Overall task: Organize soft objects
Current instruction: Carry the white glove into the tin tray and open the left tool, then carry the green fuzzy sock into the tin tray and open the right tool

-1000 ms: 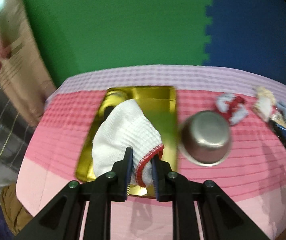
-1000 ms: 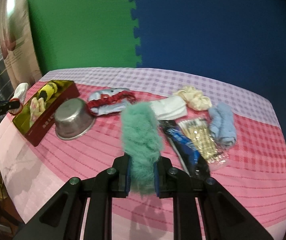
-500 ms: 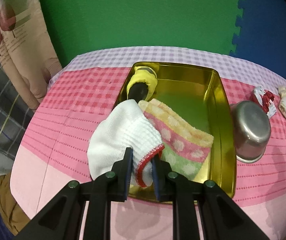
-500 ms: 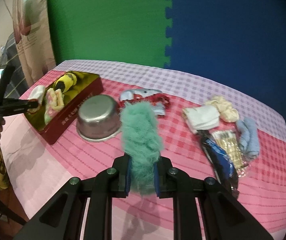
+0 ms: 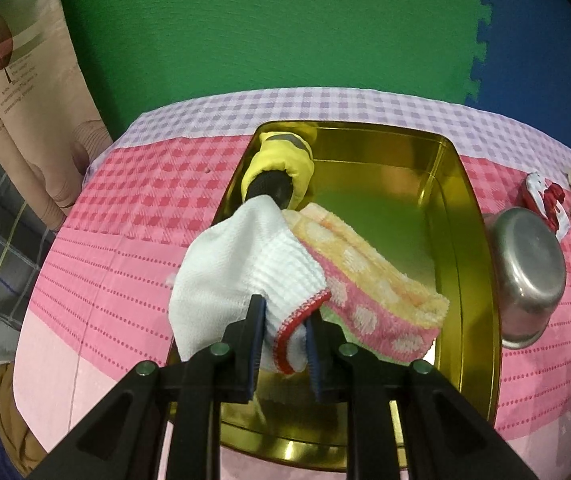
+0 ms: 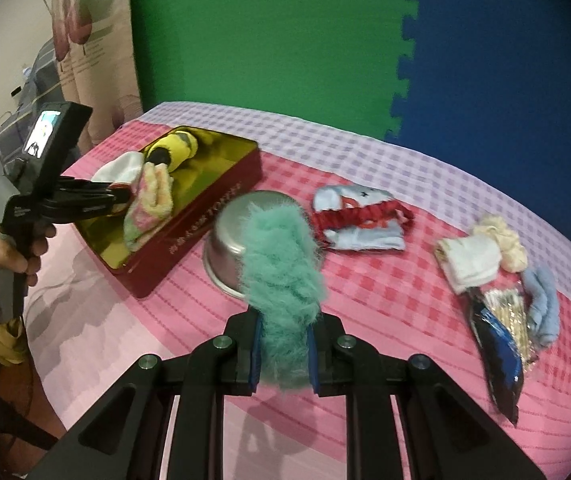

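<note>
Pink checked desk (image 6: 365, 280): gold tin (image 5: 465, 216) holds two soft items; left gripper (image 5: 283, 330), jaws opening, still pinches white glove (image 5: 237, 280); right gripper (image 6: 283, 354) clenches teal fluff (image 6: 281, 264); several remain at right.

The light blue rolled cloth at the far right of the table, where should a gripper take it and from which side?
Grip the light blue rolled cloth across its narrow middle, coming from above. It lies as a long roll, with a shiny packet against one long side, so a level approach there looks blocked. Its soft bulk should squeeze between the pads.
</note>
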{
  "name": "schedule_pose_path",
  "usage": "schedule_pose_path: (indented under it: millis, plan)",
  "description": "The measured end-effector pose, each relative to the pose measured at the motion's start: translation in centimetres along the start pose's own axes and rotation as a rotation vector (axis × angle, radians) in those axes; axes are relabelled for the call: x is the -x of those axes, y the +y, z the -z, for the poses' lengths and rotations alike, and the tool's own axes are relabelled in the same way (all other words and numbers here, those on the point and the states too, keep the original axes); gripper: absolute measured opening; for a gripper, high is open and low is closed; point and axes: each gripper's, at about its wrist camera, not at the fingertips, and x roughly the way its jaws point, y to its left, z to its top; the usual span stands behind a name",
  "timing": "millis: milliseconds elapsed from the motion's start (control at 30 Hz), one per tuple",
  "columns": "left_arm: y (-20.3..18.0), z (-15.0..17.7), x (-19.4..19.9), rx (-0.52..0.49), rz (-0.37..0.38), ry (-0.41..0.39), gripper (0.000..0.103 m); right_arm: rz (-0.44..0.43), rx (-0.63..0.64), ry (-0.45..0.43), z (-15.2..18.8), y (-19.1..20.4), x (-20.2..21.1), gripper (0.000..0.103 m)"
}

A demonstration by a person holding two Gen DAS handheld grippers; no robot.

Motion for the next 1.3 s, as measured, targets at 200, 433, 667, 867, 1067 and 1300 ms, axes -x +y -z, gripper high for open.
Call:
schedule_pose_path:
  millis: [200,433,667,867,1067,1300]
  plan:
    - [-0.1,0.5,1.0,0.001,0.014,-0.004,0.029,-0.036,0.028,0.005,-0.8,2.2,-1.1,0.018]
    - [0.1,1.0,2.8,0.013,0.011,-0.029,0.049,-0.073,0.049,0.023,-1.6,4.2,-2.5,0.019]
    - [0.8,1.7,5.5,0.026,0.056,-0.05,0.054,-0.108,0.082,0.02,-2.6,6.3,-3.2,0.019]
    - [2.4,2.7,8.5,0.062,0.08,-0.083,0.055,-0.142,0.117,0.006,-4.1,8.4,-3.5,0.019]
    - [5.0,4.4,11.2,0.107,-0.026,-0.123,0.055,-0.192,0.137,0.014,-6.2,10.9,-5.1,0.019]
    - [7.6,6.5,11.9,0.185,-0.074,-0.104,0.055,-0.179,0.153,0.044,-8.9,13.6,-8.4,0.019]
